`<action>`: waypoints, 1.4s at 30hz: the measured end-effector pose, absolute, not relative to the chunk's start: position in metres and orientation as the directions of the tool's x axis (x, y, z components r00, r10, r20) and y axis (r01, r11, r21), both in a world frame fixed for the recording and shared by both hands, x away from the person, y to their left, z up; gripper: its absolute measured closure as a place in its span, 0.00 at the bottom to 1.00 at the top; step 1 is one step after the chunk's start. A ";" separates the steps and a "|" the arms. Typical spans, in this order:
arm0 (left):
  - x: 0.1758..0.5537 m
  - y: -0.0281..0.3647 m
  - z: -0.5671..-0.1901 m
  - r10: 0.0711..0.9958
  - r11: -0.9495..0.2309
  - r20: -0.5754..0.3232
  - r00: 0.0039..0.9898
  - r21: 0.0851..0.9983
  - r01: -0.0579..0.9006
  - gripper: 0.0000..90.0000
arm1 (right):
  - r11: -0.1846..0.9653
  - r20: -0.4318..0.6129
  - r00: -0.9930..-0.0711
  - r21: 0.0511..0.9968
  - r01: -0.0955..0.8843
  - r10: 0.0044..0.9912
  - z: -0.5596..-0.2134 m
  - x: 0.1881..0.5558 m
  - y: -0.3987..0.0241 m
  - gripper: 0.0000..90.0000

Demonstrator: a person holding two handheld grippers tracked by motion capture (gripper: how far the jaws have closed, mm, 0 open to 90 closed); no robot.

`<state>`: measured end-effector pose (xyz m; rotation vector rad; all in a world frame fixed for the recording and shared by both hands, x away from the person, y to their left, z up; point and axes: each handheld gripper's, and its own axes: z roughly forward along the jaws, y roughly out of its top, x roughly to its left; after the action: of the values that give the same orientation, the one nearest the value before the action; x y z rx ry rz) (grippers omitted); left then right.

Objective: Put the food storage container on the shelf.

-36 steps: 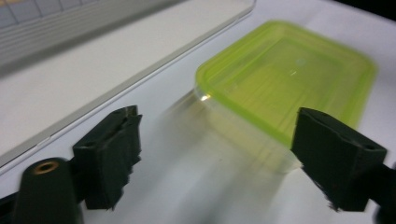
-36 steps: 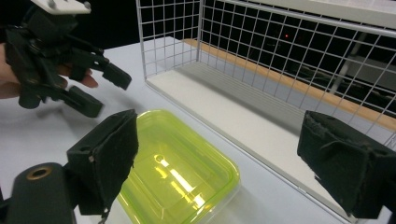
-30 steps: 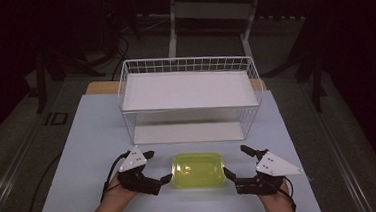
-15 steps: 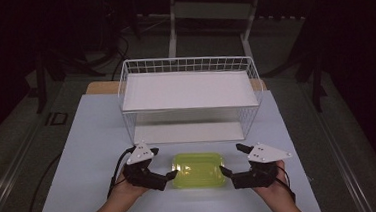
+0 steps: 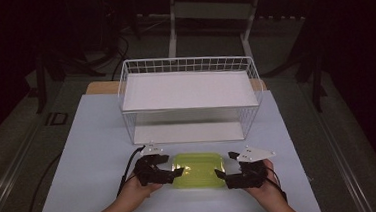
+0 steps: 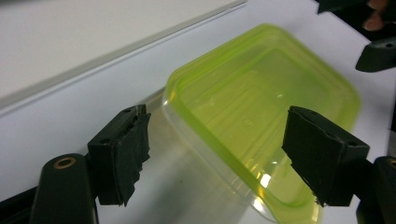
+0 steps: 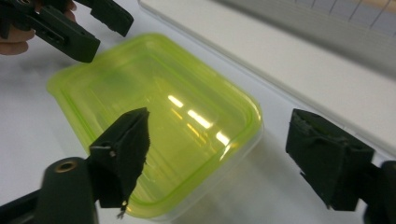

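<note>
A: Where does the yellow-green container [image 5: 198,169] sit?

B: Lid up on the white table [image 5: 93,142], near its front edge, in front of the white wire basket [image 5: 189,97].

A: And the grippers?

B: The left gripper [image 5: 173,171] is at the container's left end, the right gripper [image 5: 225,172] at its right end. Each has its jaws apart, straddling a corner of the container; they have just been closing, but the pads are not yet pressing on it.

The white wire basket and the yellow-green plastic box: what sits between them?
Nothing: just bare white table between white wire basket and yellow-green plastic box, high view.
</note>
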<state>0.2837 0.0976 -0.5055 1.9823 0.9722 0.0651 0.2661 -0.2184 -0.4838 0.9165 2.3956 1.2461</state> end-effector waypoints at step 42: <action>0.257 0.099 -0.506 0.622 -0.320 -0.347 0.702 0.705 0.632 0.76 | 0.378 0.216 -0.674 0.690 0.617 0.706 -0.485 0.266 -0.217 0.73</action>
<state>0.2575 0.0991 -0.5057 2.0209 0.9598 -0.0152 0.2656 -0.2172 -0.4846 1.2112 2.5113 1.1794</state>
